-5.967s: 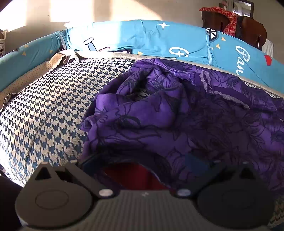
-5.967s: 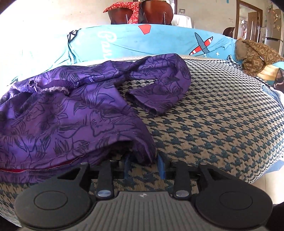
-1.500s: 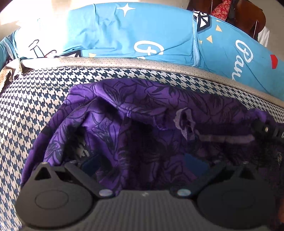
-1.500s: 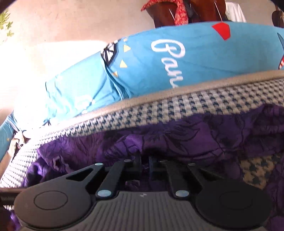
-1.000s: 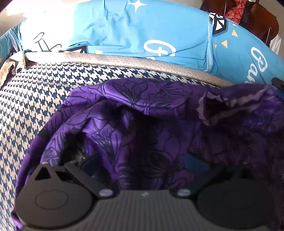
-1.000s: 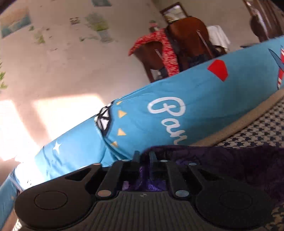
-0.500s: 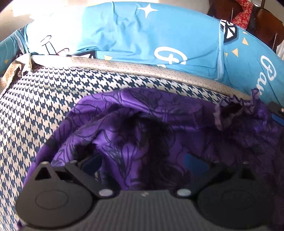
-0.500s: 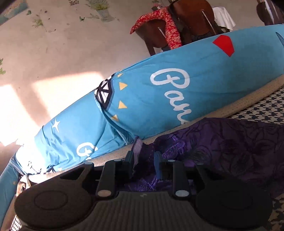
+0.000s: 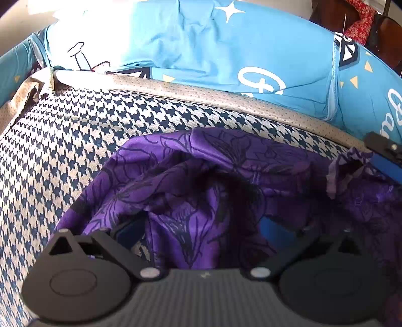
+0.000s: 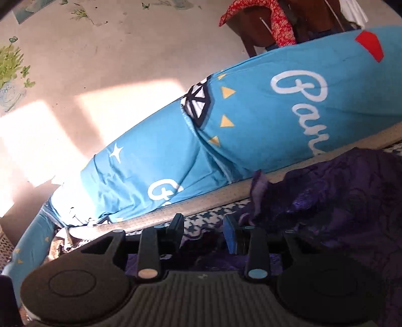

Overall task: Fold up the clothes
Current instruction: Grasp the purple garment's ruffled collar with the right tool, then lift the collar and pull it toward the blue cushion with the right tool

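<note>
A purple garment (image 9: pixel 226 176) with dark flower outlines lies crumpled on the houndstooth bed cover (image 9: pixel 75 140). In the left wrist view my left gripper (image 9: pixel 201 229) has its jaws wide apart, with folds of the cloth draped over and between them. At that view's right edge the right gripper's finger (image 9: pixel 382 148) sits by the garment's pale hem. In the right wrist view my right gripper (image 10: pixel 204 230) is opening. Its pads are parted and not pressing on the garment (image 10: pixel 339 201), whose hem lies just past the right finger (image 10: pixel 230 234).
A long blue printed pillow (image 9: pixel 226 55) runs along the bed's far edge behind a beige border strip (image 9: pixel 226 100). Behind it stands a wooden chair with a red cloth (image 10: pixel 263 22), and a sunlit wall (image 10: pixel 100 75) lies beyond. Bare houndstooth cover stretches left of the garment.
The right gripper's jaws have parted and let go of the purple hem, and it has tipped downward. The garment's far edge now lies closer to the beige border.
</note>
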